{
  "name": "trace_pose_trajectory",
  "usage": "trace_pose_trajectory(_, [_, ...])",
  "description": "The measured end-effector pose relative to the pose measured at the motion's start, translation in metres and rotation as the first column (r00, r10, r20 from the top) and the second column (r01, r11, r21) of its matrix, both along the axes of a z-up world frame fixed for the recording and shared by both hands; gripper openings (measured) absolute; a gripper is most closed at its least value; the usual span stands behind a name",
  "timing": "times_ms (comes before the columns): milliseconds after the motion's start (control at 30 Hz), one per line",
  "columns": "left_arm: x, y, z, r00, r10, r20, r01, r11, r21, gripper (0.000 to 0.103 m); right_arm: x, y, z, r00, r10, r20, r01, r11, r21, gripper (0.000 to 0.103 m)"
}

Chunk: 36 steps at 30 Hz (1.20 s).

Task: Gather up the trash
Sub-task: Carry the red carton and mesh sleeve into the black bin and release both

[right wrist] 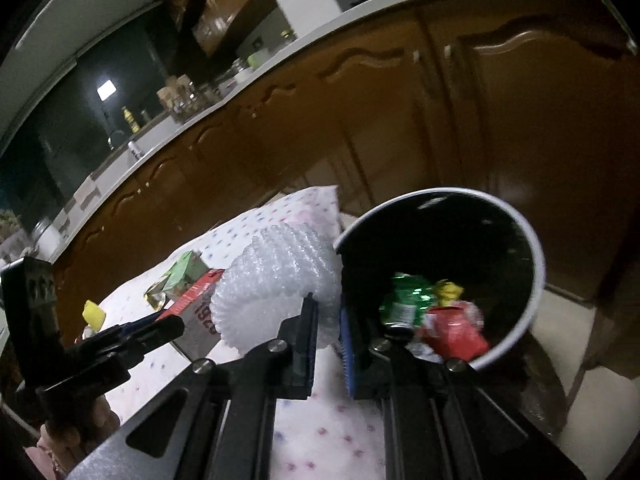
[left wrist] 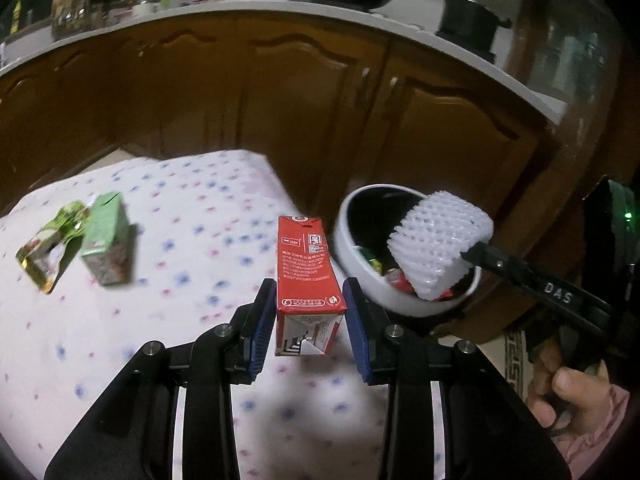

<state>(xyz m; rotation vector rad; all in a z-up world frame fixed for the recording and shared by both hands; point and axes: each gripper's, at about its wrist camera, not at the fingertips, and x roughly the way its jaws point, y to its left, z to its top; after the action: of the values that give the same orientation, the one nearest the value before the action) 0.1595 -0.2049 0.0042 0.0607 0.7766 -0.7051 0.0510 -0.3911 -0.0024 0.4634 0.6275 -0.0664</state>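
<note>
Meanwhile, the left gripper (left wrist: 307,316) held a red carton (left wrist: 307,276) between part-open fingers above the dotted tabletop (left wrist: 192,240). The right gripper (right wrist: 328,344), fingers nearly together, pinched white foam netting (right wrist: 276,280) beside the white bin (right wrist: 532,280) of wrappers.

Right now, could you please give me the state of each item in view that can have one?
Red carton: upright, held by the left gripper.
Foam net: pinched in the right gripper, beside the bin's rim.
Bin: open, holding wrappers.
Green carton: standing on the tablecloth.
Torn green box: lying beside it, open.
</note>
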Motion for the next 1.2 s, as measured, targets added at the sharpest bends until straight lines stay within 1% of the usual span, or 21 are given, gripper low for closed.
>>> trace_pose_trajectory(133, [-0.008,-0.022,0.009,0.999,-0.051,0.020,0.051,0.999,-0.004,0.032,-0.012,-0.017,0.002,0.999,-0.044,0.000,0.044,0.999,-0.009,0.010])
trace_pose_trajectory(300, [-0.012,-0.052,0.017,0.994,-0.104,0.036,0.105,0.995,-0.001,0.032,-0.017,-0.038,0.002,0.995,-0.096,-0.019,0.095,0.995,-0.023,0.011])
trace_pose_trajectory(600, [-0.009,-0.092,0.021,0.986,-0.152,0.063,0.150,0.988,0.030,0.032,-0.018,-0.066,0.000,0.987,-0.152,-0.051,0.150,0.988,-0.048,0.011])
trace_pose_trajectory(900, [0.003,-0.123,0.003,0.985,-0.172,0.025,0.170,0.983,0.069,0.032,-0.005,-0.080,-0.013,0.978,-0.171,-0.116,0.160,0.982,-0.099,0.011])
trace_pose_trajectory(1200, [0.009,-0.130,-0.010,0.983,-0.181,-0.011,0.181,0.979,0.089,0.032,0.011,-0.085,-0.023,0.973,-0.166,-0.162,0.149,0.983,-0.110,0.011])
